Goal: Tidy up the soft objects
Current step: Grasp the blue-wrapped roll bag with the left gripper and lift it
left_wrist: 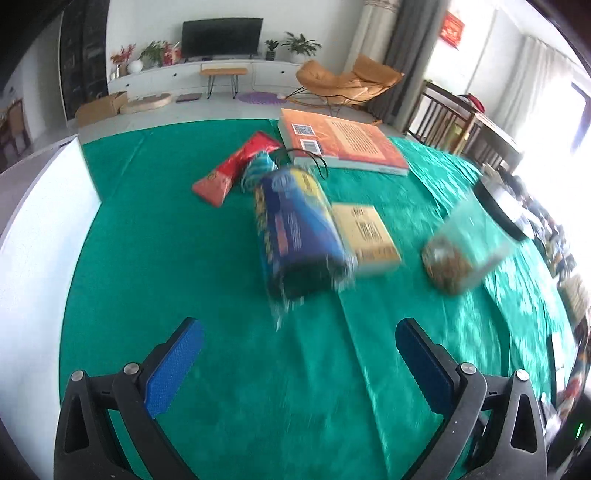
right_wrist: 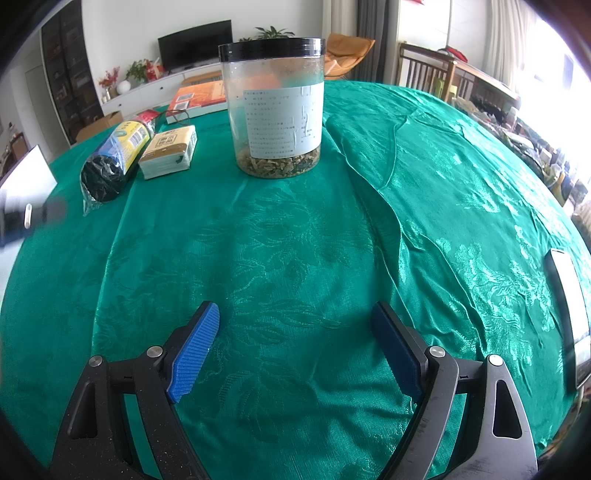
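Both the left gripper and right gripper hang spread wide and empty above the green patterned tablecloth, the plastic-wrapped blue-and-yellow roll lying just ahead of the left one.

A home living room is showing here: a TV is standing on a long white cabinet among houseplants, an orange lounge chair is sitting by curtains.
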{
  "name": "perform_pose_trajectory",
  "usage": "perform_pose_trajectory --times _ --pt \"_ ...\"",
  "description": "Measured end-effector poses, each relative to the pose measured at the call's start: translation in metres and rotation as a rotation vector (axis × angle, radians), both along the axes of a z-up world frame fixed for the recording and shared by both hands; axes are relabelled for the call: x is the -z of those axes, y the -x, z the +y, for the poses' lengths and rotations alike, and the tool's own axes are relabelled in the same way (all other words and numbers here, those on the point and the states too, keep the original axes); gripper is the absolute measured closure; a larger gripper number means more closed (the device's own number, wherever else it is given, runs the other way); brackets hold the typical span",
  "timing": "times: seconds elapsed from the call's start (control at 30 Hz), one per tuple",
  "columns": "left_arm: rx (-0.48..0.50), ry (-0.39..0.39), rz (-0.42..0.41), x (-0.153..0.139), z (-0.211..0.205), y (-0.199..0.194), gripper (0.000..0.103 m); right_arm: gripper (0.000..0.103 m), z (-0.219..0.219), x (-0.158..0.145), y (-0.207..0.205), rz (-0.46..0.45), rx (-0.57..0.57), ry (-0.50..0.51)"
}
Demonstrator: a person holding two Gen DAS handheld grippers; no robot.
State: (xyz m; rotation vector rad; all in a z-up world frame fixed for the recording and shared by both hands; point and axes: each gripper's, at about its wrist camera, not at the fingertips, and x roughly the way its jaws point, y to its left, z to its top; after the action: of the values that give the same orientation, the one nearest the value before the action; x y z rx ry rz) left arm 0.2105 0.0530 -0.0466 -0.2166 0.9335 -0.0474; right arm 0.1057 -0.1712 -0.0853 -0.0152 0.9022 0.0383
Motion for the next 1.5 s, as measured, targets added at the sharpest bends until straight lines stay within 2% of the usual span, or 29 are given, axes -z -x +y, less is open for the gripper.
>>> perform_pose_trajectory --times 0.13,0.3,0.37,0.47,0.53,0.57,0.6,0.67,0.77,0.87,1.0,1.1,1.13,1.17,1.2,1.27,1.43,1.5 --pt "-0.056 -0.068 0.089 0.015 0.003 -0.049 0.001 0.017 0.0 0.0 0.0 0.0 0.0 -0.001" --pt "-0.119 0.022 0.102 0.024 0.015 -0.079 0.001 0.017 0.0 0.0 0.0 0.0 0.0 0.0" --pt "-0.104 0.05 0.131 0.032 0.016 -0.087 0.0 0.016 0.0 0.0 0.0 0.0 -0.001 0.0" --pt "-0.076 0.047 0.147 0.037 0.013 -0.097 0.0 0.016 0.0 0.001 0.0 0.0 -0.003 0.0" --pt "-0.049 0.049 0.127 0.033 0.01 -0.099 0.009 0.016 0.0 0.001 0.0 0.0 -0.003 0.0" --pt "-0.019 0.074 0.108 0.032 0.006 -0.097 0.038 0.016 0.0 0.0 0.0 0.0 -0.003 0.0" --pt "0.0 0.084 0.093 0.029 0.005 -0.095 0.042 0.016 0.0 0.001 0.0 0.0 -0.003 0.0" --pt "0.001 0.04 0.088 0.025 0.001 -0.088 0.043 0.016 0.0 0.001 0.0 0.0 -0.003 0.0" --pt "0.008 0.076 0.094 0.019 0.006 -0.061 0.044 0.016 0.0 0.0 0.0 0.0 -0.003 0.0" --pt "0.027 0.093 0.1 0.008 0.014 -0.015 0.044 0.015 0.0 0.0 0.0 0.0 -0.003 0.0" --pt "0.054 0.024 0.094 0.0 0.019 0.056 0.043 0.015 0.0 0.0 0.0 0.0 -0.003 0.0" --pt "0.053 -0.025 0.081 0.008 0.022 0.096 0.04 0.015 0.0 0.0 0.0 -0.001 -0.003 0.0" --pt "0.047 -0.034 0.071 0.012 0.023 0.103 0.038 0.015 0.0 0.001 0.0 -0.001 -0.003 0.0" --pt "0.042 -0.048 0.063 0.017 0.024 0.107 0.031 0.015 0.0 0.0 0.0 -0.001 -0.003 0.0" --pt "0.032 -0.07 0.063 0.022 0.024 0.109 0.017 0.015 0.0 0.0 0.0 -0.001 -0.002 0.0" --pt "0.009 -0.115 0.068 0.029 0.023 0.108 0.008 0.015 0.0 0.0 0.0 -0.001 -0.002 0.0" --pt "0.023 -0.199 0.06 0.045 0.025 0.104 0.008 0.015 -0.001 0.0 0.0 -0.001 -0.004 -0.003" --pt "0.015 -0.194 0.033 0.05 0.03 0.107 0.001 0.015 -0.001 0.0 0.0 -0.002 -0.004 -0.003"
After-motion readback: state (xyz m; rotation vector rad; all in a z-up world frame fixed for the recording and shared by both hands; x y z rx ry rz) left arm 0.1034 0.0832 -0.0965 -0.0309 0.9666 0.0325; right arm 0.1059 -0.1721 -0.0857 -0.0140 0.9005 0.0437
